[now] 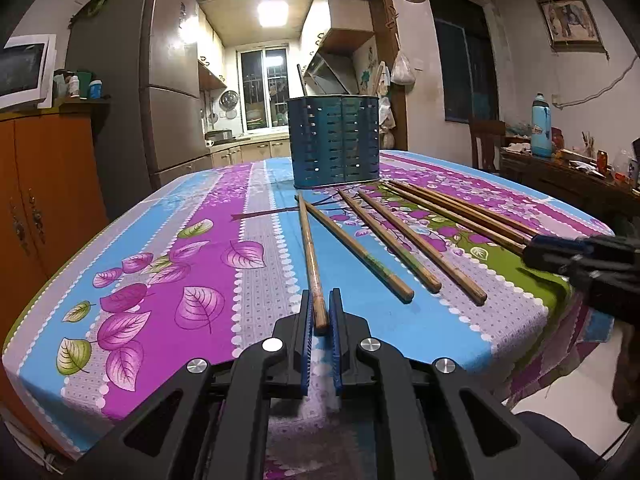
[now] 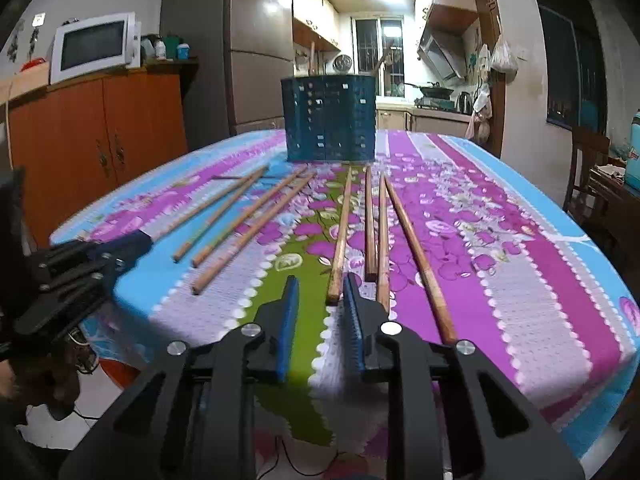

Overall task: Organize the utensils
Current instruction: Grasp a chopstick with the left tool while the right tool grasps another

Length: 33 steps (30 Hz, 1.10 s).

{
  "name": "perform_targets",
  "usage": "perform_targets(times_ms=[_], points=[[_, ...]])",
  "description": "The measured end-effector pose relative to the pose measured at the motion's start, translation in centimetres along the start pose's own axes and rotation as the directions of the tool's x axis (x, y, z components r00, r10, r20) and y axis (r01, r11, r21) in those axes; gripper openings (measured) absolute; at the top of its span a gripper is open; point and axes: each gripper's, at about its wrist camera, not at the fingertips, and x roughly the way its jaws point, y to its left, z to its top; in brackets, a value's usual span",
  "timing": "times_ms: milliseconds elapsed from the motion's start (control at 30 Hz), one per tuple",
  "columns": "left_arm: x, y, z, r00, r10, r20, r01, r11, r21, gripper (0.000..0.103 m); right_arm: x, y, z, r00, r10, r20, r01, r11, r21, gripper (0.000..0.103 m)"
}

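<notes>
Lying loose across the near half of the bench (image 1: 256,240), which wears a flowered purple, blue and green cloth, are eight long brown wooden chopsticks, all pointing roughly toward the dark blue perforated plastic utensil holder (image 1: 335,142) that stands upright near the far edge. One more stick already leans inside that holder.

The left tongs (image 1: 320,314) are closed on the butt end of the leftmost wooden chopstick (image 1: 310,256), its blue ribbed pads pressing on both sides; the stick's far tip rests on the cloth near the holder. The right tongs (image 2: 320,292) stand part-closed at the near edge, with the thick end of a pale wooden chopstick (image 2: 340,240) between the pads, close to the right one. A gap shows on the left side, so they do not grip it yet.

These sticks look light, stiff and smooth, probably lacquered, so they should neither bend nor break but may roll on the cloth or pivot in the pads. Held at the very butt, the long free length can swing down; a hold slightly farther up the thick end would likely steady it. The neighbouring dark brown chopsticks (image 2: 376,232) lie just beside the right tongs, so a careless close could catch two at once. Tipping a stick upright should drop it thin end first into the holder.
</notes>
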Motion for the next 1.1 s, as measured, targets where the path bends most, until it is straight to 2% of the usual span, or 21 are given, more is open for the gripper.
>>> perform_targets(times_ms=[167,300,767,967,1100], points=[[0.0,-0.3,-0.2,1.0,0.023,0.016,-0.023,1.0,-0.002,0.01,0.3,-0.1,0.1,1.0,-0.002,0.013,0.002,1.0,-0.007,0.018],[-0.1,-0.4,-0.3,0.999,0.028,0.025,-0.028,1.0,-0.003,0.01,0.1,-0.1,0.1,1.0,0.015,0.011,-0.015,1.0,-0.001,0.01],[-0.2,-0.8,-1.3,0.995,0.046,0.087,-0.047,0.999,0.008,0.01,0.1,0.0,-0.2,0.999,0.014,0.033,-0.014,1.0,0.009,0.01],[-0.4,-0.8,-1.0,0.995,0.055,0.08,-0.054,0.998,-0.018,0.008,-0.3,-0.4,-0.4,0.998,0.019,0.064,-0.021,0.999,0.04,0.006],[-1.5,-0.7,-0.2,0.993,0.058,0.106,-0.057,0.998,-0.013,0.008,-1.6,-0.4,0.4,0.995,0.011,0.099,-0.014,1.0,0.029,0.006]])
